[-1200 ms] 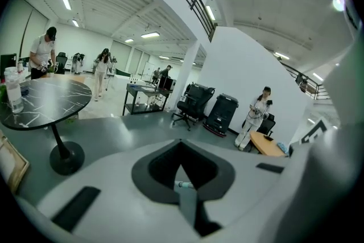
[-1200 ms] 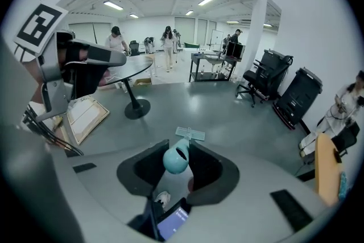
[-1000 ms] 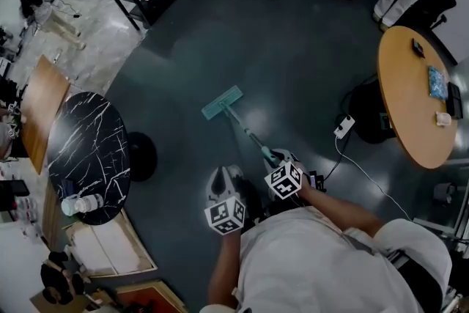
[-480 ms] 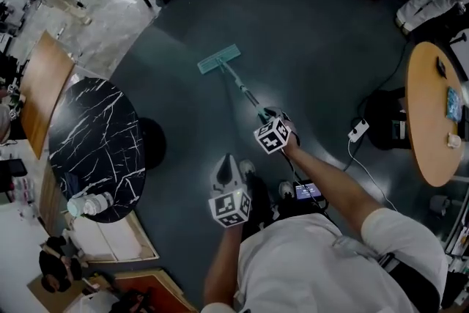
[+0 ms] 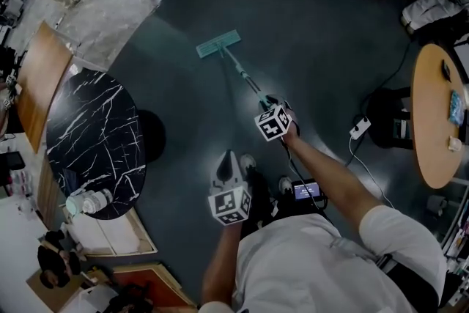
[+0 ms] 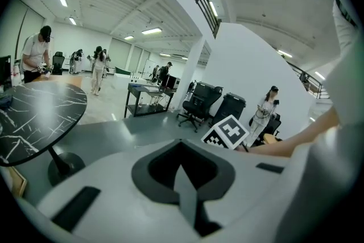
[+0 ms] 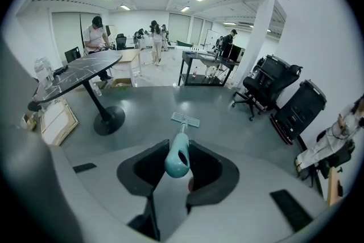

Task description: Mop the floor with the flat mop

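R tool (image 7: 180,167) tight round flat mop (image 5: 218,45) handle, pad on floor (image 5: 315,29); L tool (image 6: 182,178) pressed together, empty.

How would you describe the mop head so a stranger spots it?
Start at the round black marble table and look across the dark floor. The mop head lies flat there, the only teal rectangle, its thin handle running to the right gripper.

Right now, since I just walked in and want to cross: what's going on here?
A person is mopping the dark floor with a teal flat mop. The right gripper is shut on the handle, and the mop head lies flat on the floor ahead, apart from the black marble table. The left gripper is shut on nothing, held low near the body.
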Available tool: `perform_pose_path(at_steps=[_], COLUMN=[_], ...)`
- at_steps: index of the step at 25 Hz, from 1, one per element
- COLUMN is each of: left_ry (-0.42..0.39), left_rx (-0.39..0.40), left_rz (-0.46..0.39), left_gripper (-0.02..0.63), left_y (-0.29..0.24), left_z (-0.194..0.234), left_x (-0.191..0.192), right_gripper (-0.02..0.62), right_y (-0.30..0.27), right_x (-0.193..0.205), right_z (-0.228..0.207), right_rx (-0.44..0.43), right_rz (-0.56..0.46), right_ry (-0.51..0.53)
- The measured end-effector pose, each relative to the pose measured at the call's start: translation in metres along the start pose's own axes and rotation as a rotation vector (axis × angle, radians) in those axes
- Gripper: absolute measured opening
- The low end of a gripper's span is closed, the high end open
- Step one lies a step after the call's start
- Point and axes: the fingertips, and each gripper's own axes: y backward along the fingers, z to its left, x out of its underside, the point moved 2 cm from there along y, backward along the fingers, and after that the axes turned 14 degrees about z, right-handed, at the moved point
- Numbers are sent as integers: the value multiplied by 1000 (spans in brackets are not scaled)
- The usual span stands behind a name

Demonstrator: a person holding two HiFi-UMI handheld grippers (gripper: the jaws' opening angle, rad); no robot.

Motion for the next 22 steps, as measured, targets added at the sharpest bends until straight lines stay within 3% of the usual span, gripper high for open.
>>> perform_pose_path(at_steps=[6,15,22], left_ry=[-16,-27,-72], left_rx=[13,54,81], left_rz=[3,3,-31], left_gripper=[5,5,5], left_y=[17,57,88], left_z=[-24,-84,-131], left_x=[18,57,76], right_gripper=[112,112,112], right_y=[53,191,275], right_x=[71,203,250], right_z=[5,23,39], right_rx=[-23,-92,-127], right_rz=[23,26,-38], right_ry=[-2,68,63])
